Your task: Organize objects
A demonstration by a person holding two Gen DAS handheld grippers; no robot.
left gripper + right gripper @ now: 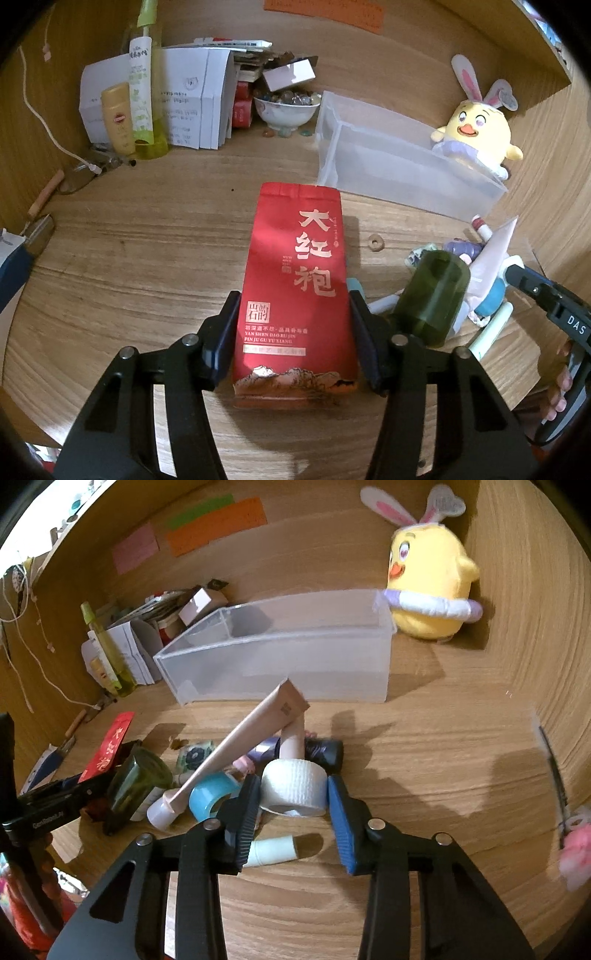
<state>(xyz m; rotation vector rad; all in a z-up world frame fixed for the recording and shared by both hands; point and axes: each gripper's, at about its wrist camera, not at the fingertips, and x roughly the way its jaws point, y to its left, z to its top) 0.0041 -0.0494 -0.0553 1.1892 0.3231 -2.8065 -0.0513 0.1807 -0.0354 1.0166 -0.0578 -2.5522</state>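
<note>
Your left tool [293, 325] is closing its fingers onto the long sides of the red tea packet [295, 295], which is lying flat on the bench [147, 258] with its long axis running straight away from you, toward the clear bin [406, 166]. The bin is sitting just beyond the packet's far end, slightly to the right. Your right tool [291, 801] is pinching the white tape roll [293, 788] in the clutter pile, with the same bin [277, 664] lying directly ahead of it, long side facing you.
</note>
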